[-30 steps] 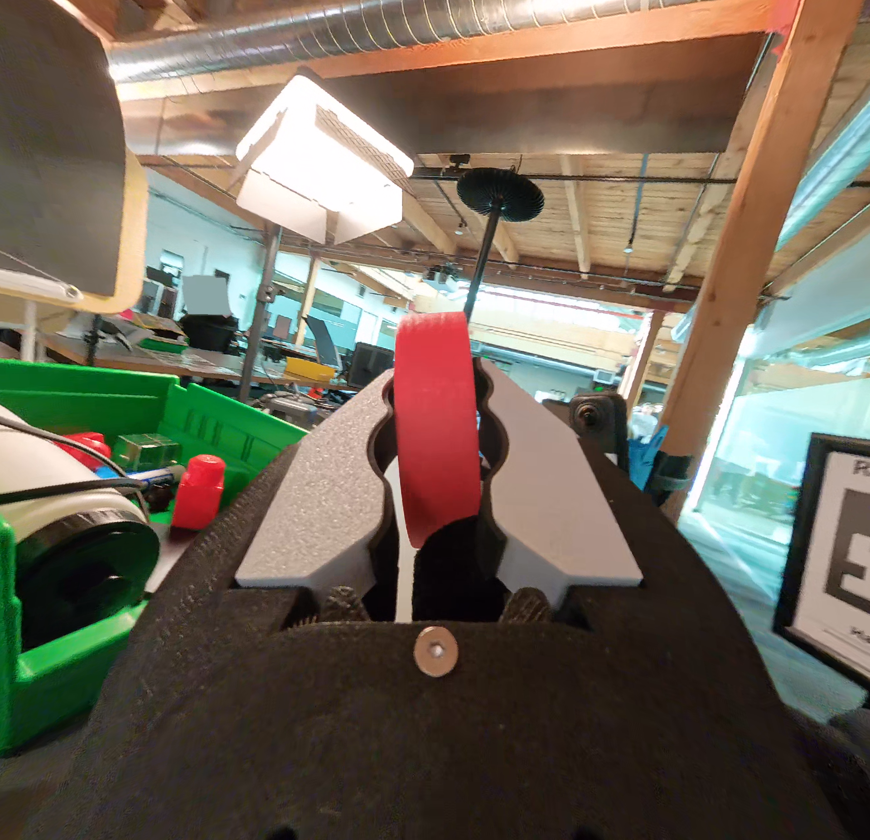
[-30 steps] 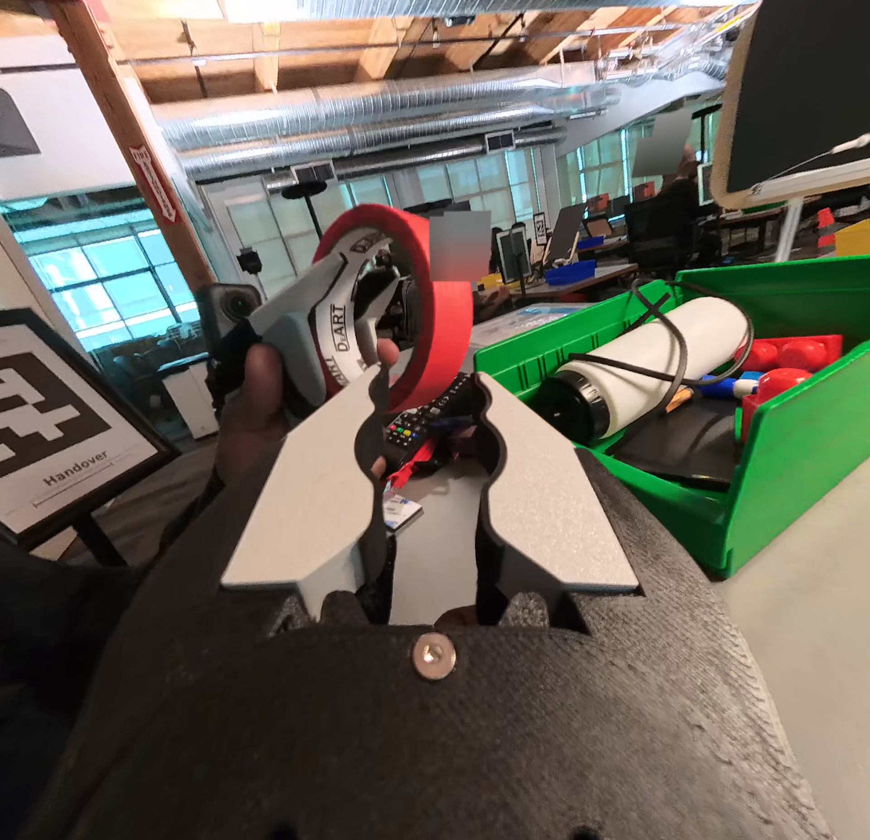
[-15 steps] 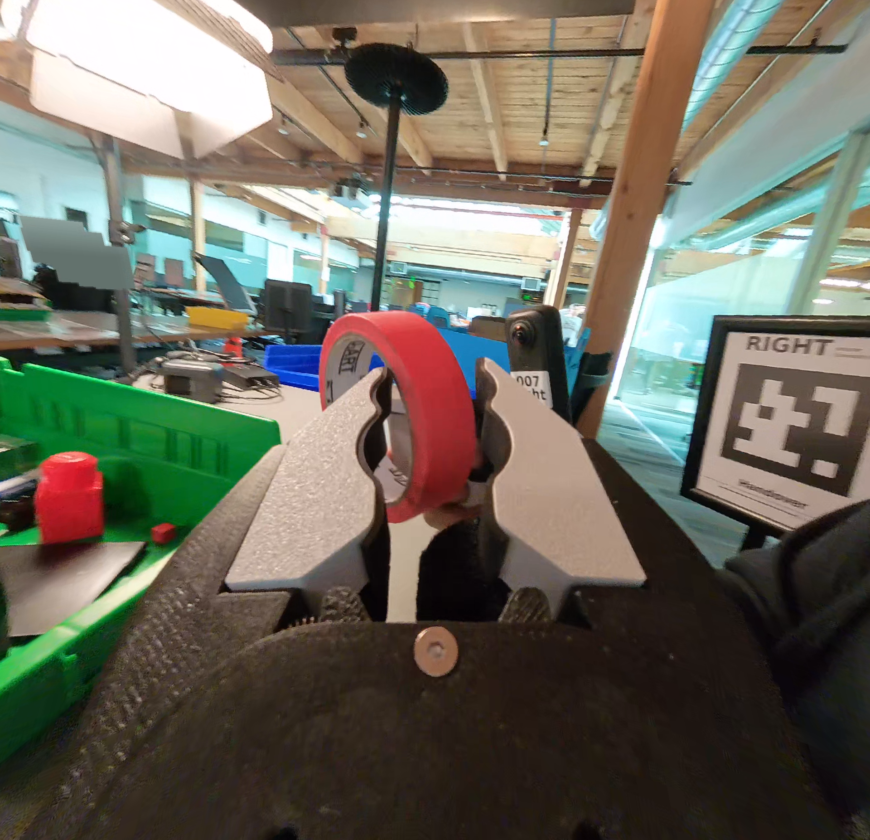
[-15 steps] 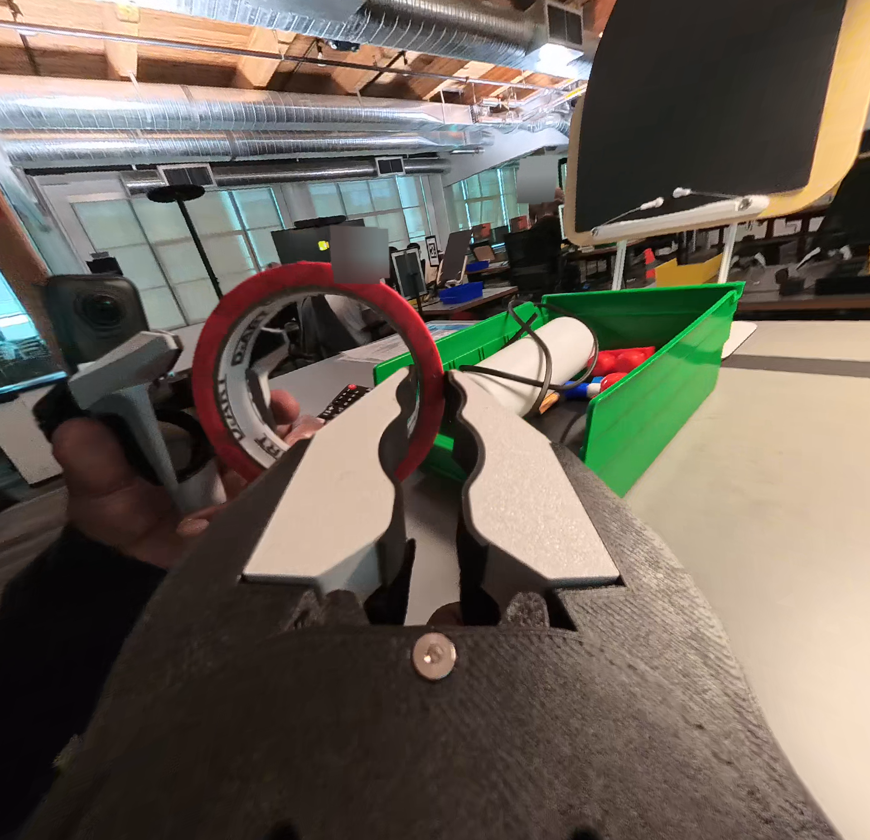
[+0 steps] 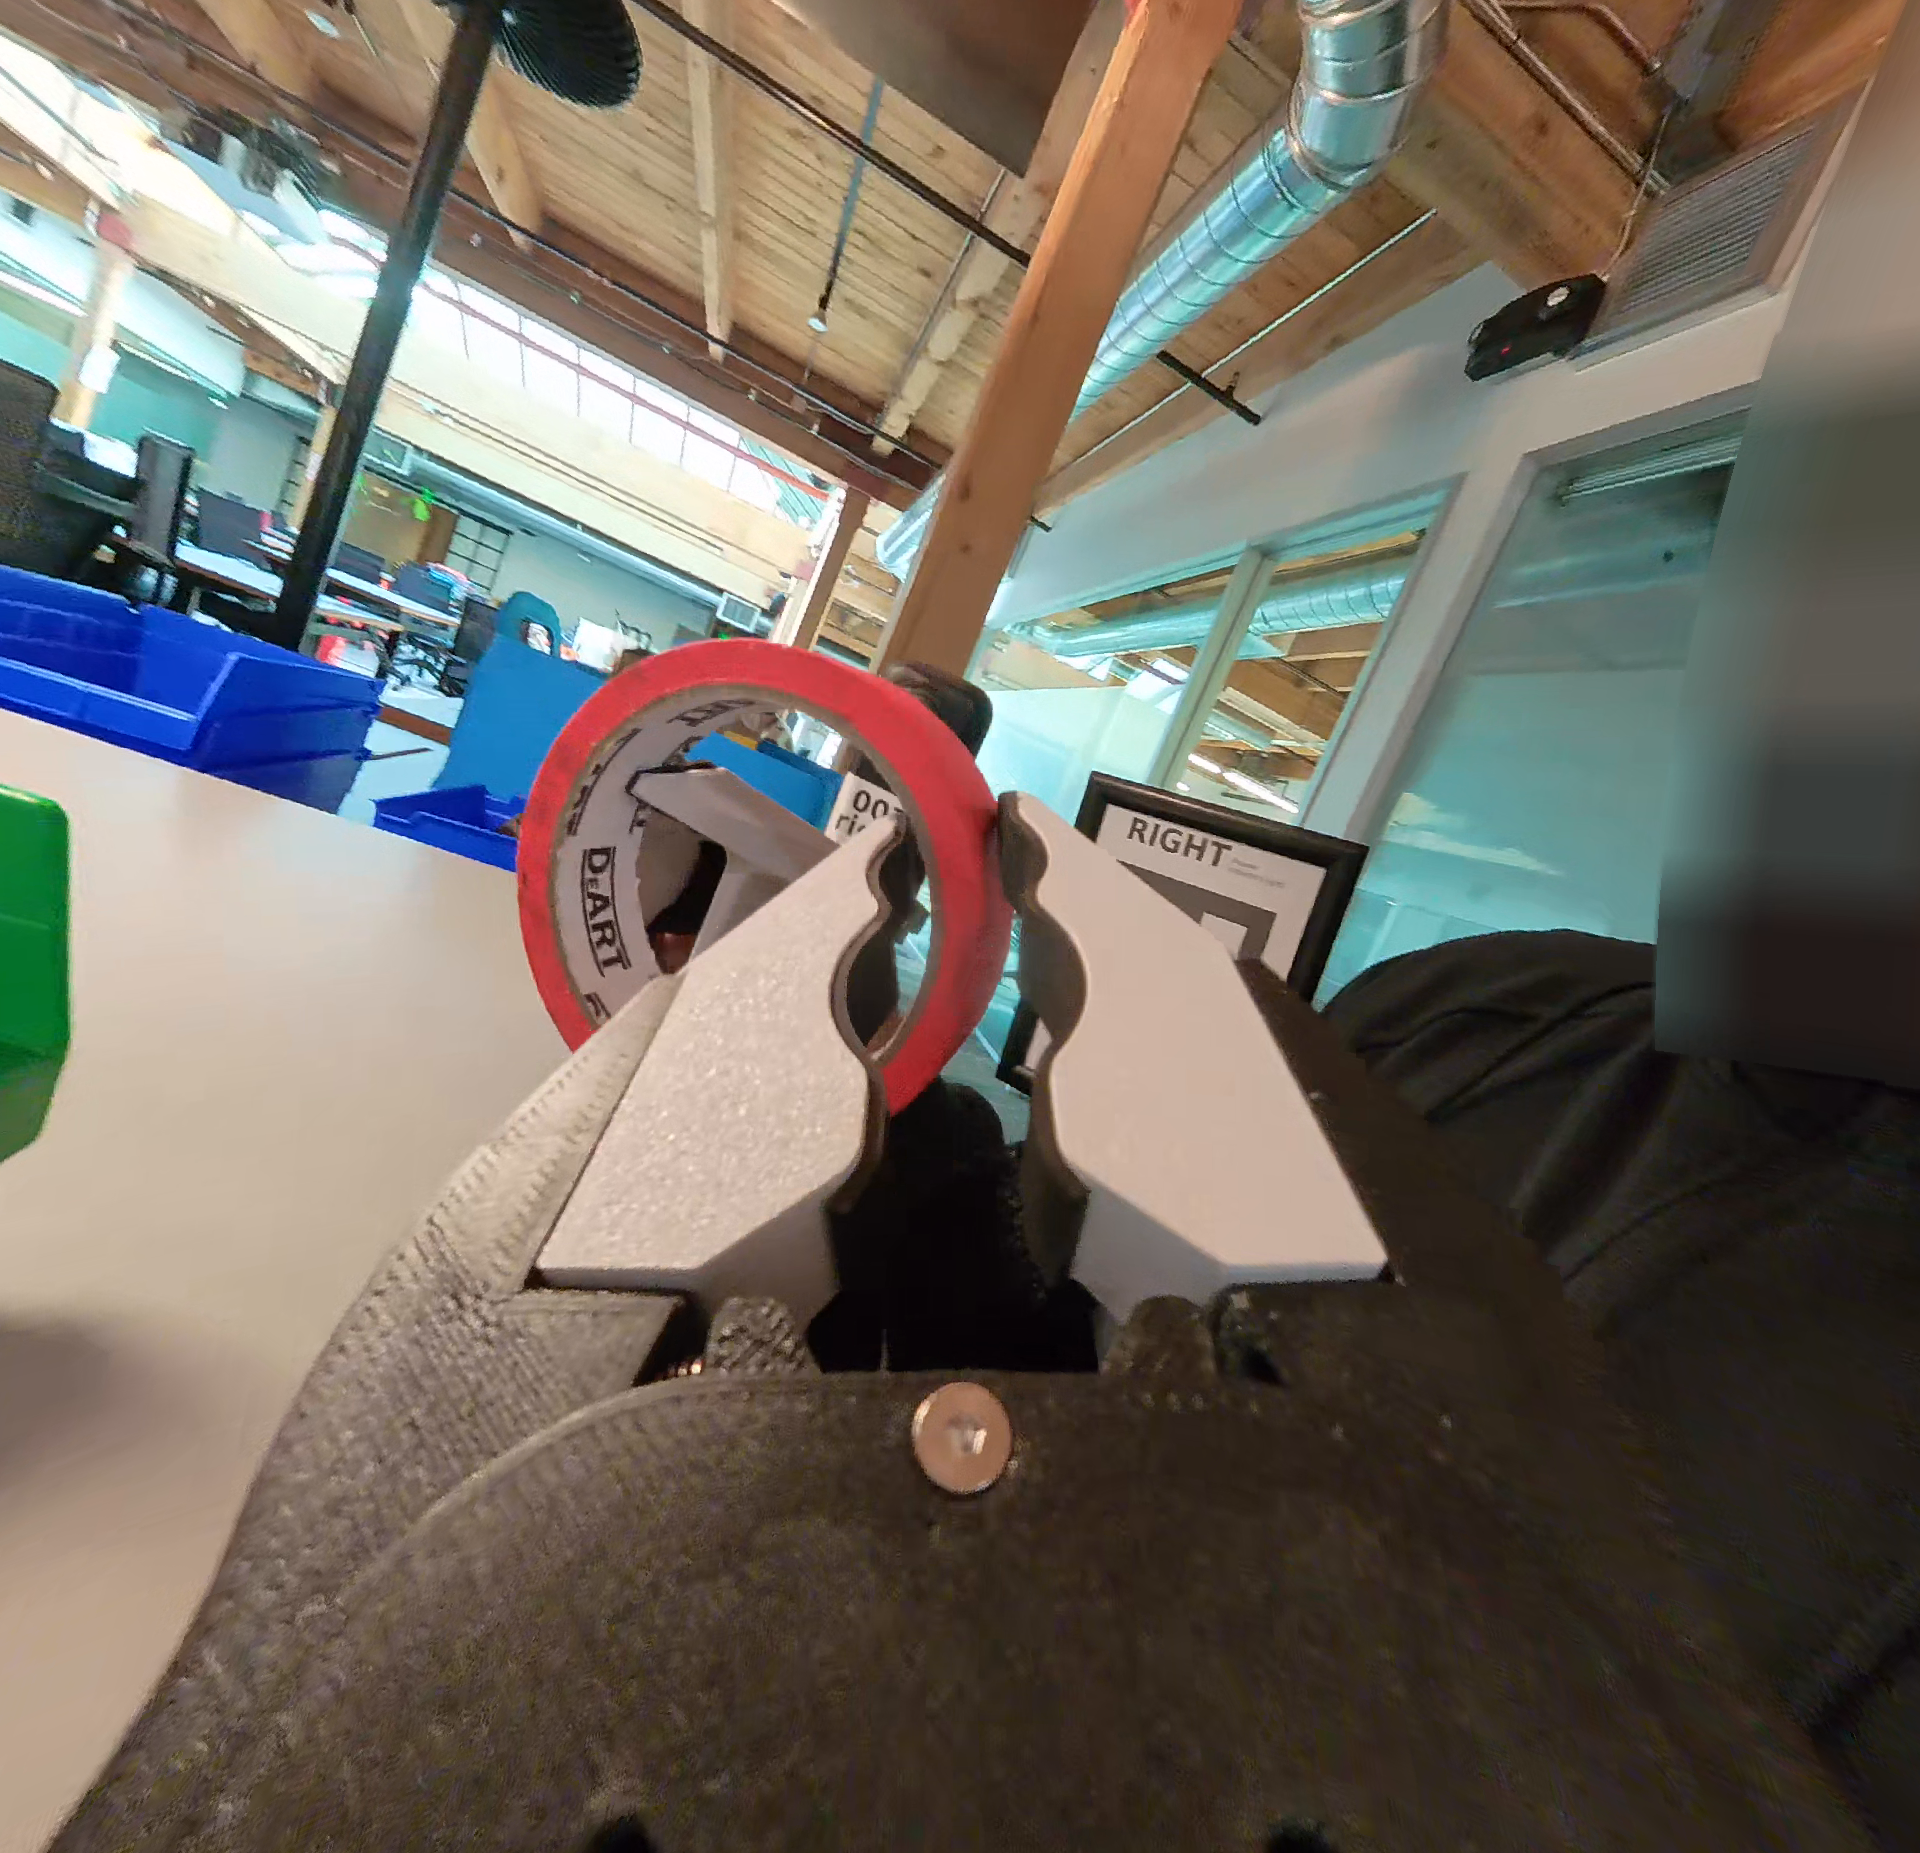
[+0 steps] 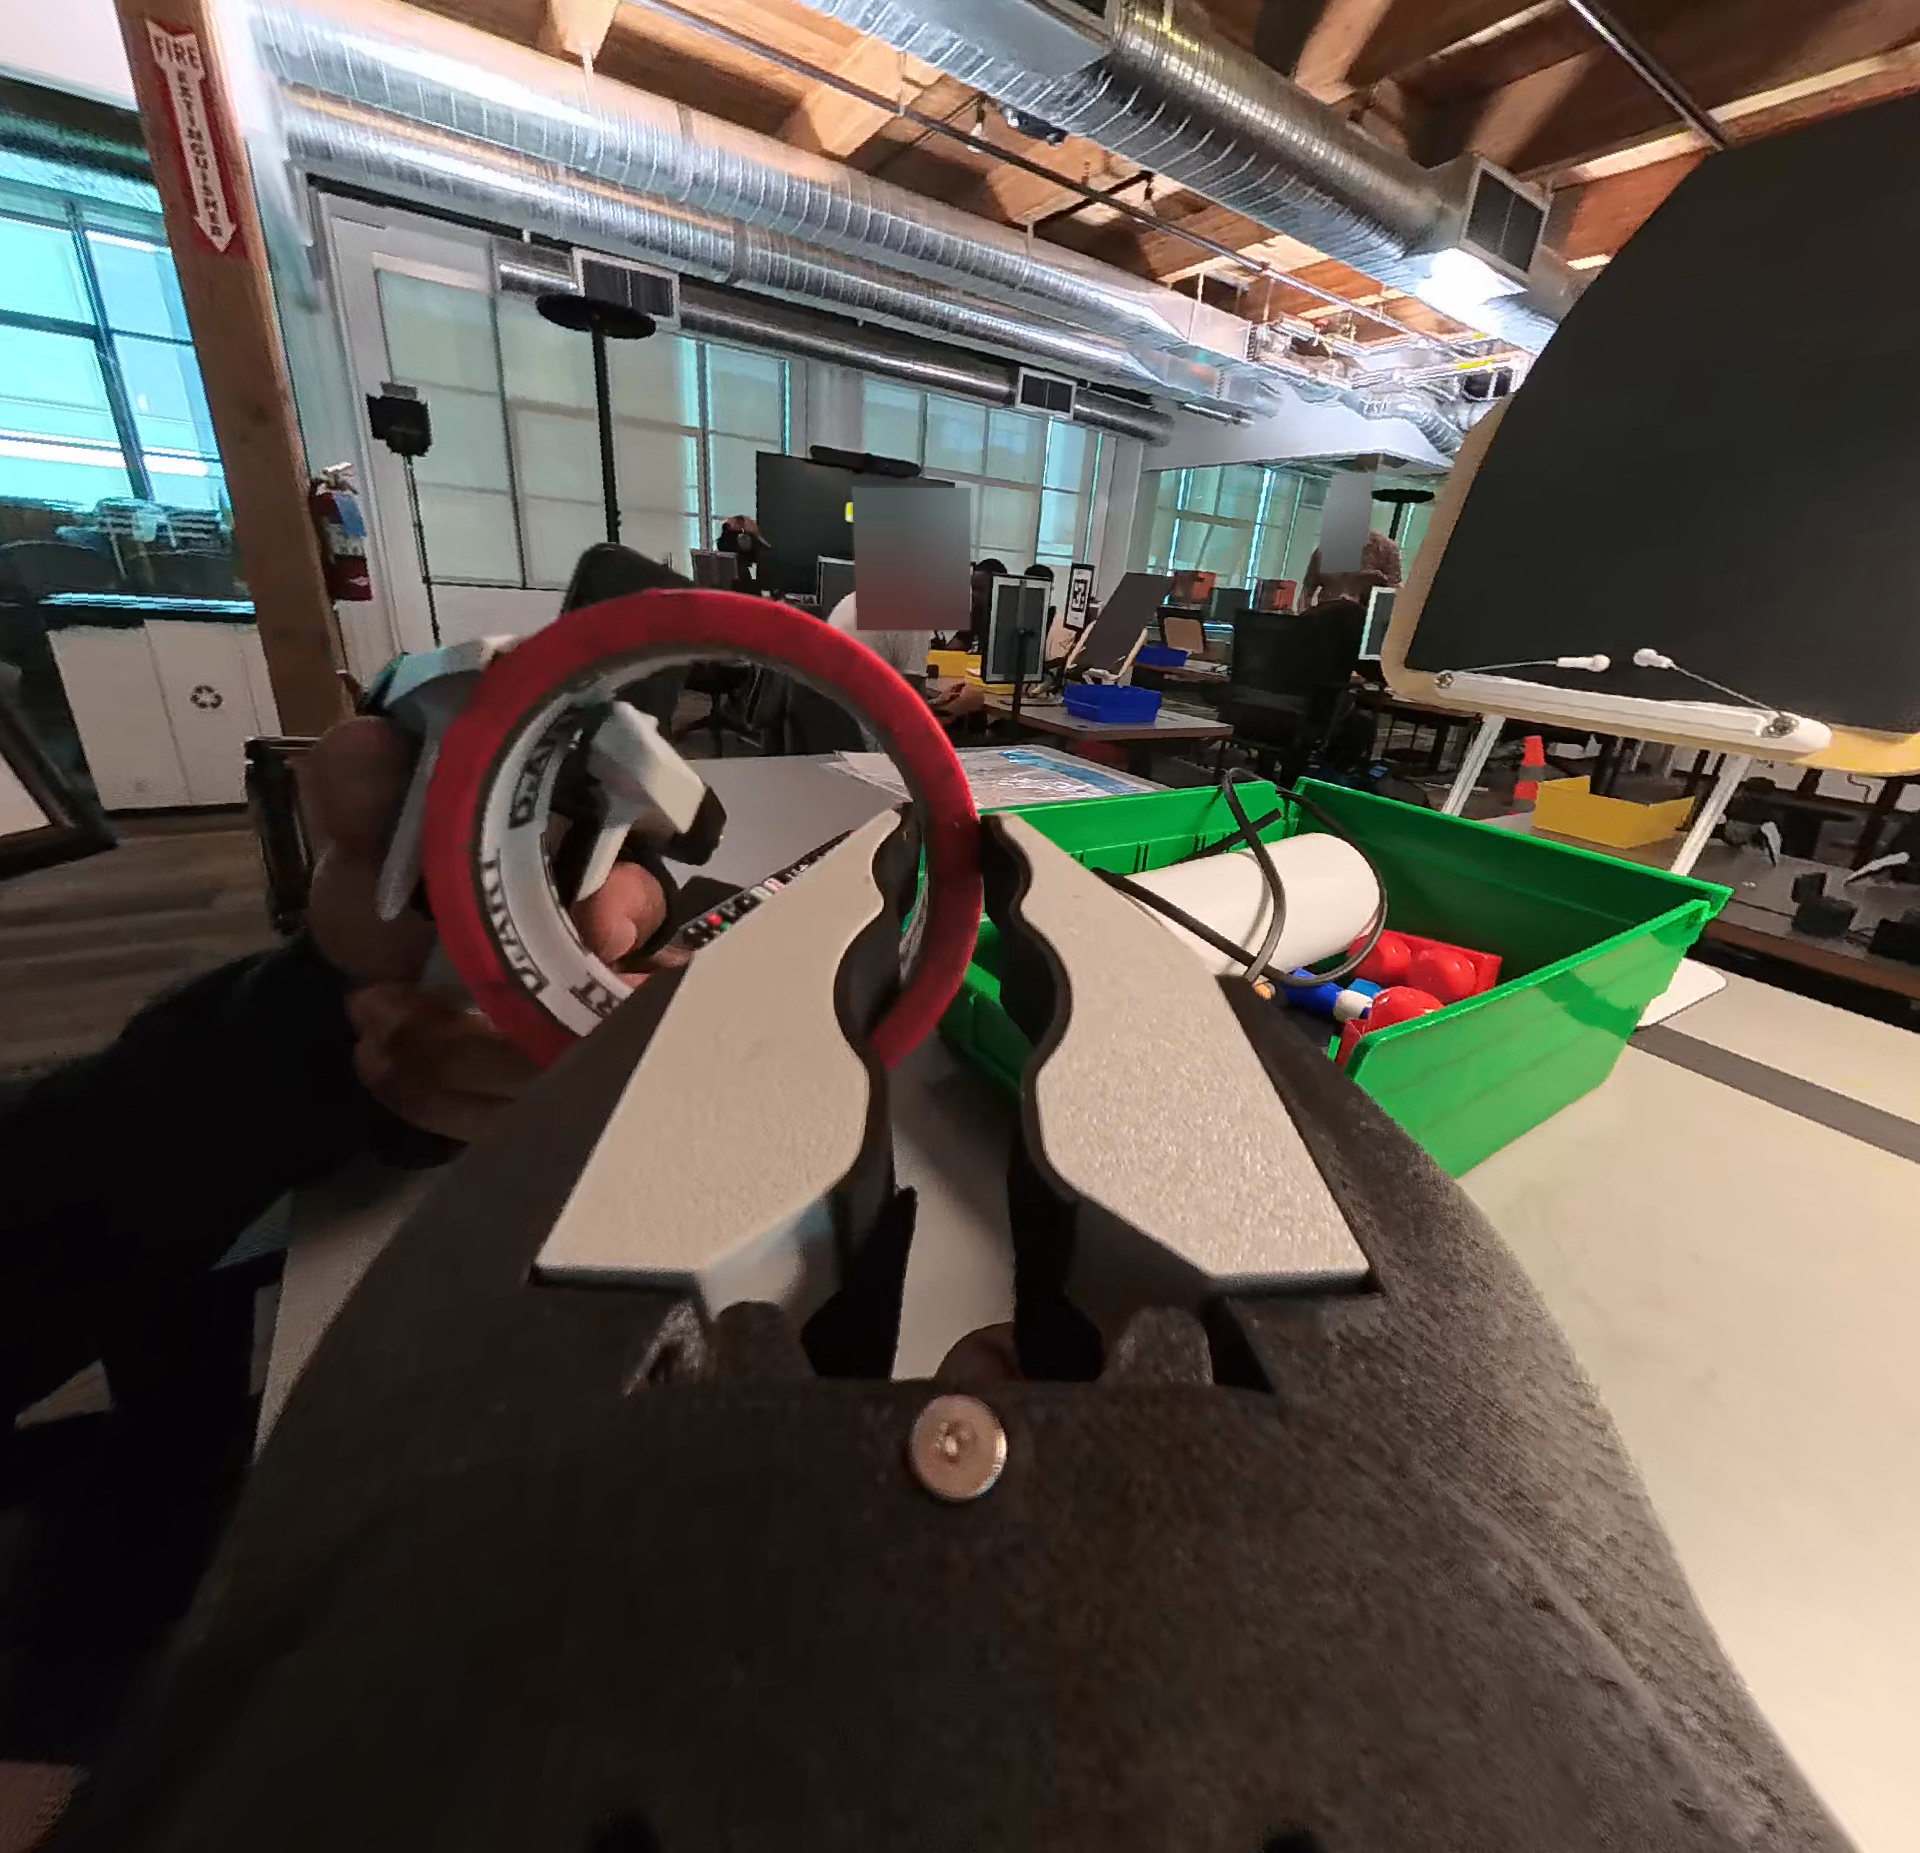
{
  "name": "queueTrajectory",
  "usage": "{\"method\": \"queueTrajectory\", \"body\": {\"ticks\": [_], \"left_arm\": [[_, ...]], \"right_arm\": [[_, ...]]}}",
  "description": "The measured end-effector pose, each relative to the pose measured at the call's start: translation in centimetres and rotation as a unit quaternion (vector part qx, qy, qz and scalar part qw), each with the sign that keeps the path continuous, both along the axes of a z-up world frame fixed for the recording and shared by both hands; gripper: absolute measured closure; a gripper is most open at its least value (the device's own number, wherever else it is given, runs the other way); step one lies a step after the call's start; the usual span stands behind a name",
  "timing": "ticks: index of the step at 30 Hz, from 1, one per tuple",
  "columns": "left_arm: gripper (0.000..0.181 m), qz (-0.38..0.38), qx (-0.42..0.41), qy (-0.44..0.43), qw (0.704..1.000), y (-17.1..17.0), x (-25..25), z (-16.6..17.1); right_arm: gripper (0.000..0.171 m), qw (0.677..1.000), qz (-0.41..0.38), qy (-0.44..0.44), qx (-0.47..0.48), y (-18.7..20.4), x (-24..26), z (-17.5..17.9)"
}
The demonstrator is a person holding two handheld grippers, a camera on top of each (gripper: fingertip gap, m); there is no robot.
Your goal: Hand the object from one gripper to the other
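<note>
**Both grippers hold the red tape roll**

Your right gripper [image 6: 951, 847] has now closed its fingers on the rim of the red tape roll [image 6: 707, 827]. A second ago it was open and only reaching for the roll. Now one finger sits inside the ring and one outside, pinching the wall.

Your left gripper [image 5: 951, 847] is also nearly closed on the roll's rim [image 5: 764, 858], on the other side of the ring. The roll is up in the air between the two grippers, above the table [image 6: 1683, 1336] and near the green bin [image 6: 1538, 1055].

I think the swap is halfway done. The left gripper was the only holder before. It has not let go yet, so opening it looks like the next step.
</note>
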State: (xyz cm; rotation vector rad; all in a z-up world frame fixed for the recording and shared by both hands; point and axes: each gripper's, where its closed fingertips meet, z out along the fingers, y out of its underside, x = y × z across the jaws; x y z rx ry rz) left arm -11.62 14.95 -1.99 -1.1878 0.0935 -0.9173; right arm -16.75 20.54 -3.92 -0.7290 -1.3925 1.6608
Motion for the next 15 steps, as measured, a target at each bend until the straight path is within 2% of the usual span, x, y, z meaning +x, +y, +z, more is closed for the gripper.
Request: {"method": "queueTrajectory", "body": {"ticks": [3,7,12,15], "left_arm": [[0.166,-0.013,0.001,0.008,1.0,-0.1,0.5,-0.2],[0.168,0.072,0.008,0.072,0.995,0.6,-0.3,-0.5],[0.168,0.175,0.016,0.185,0.967,1.5,-0.4,-0.9],[0.168,0.201,0.012,0.242,0.949,2.2,0.1,-1.6]], "right_arm": [[0.157,1.0,0.008,-0.002,-0.015,-0.1,0.0,0.1],[0.152,0.995,0.034,-0.043,-0.078,0.4,-0.3,-0.2],[0.149,0.963,0.162,-0.071,-0.205,0.0,1.1,0.9],[0.142,0.947,0.213,-0.086,-0.225,-1.0,1.7,1.1]]}}
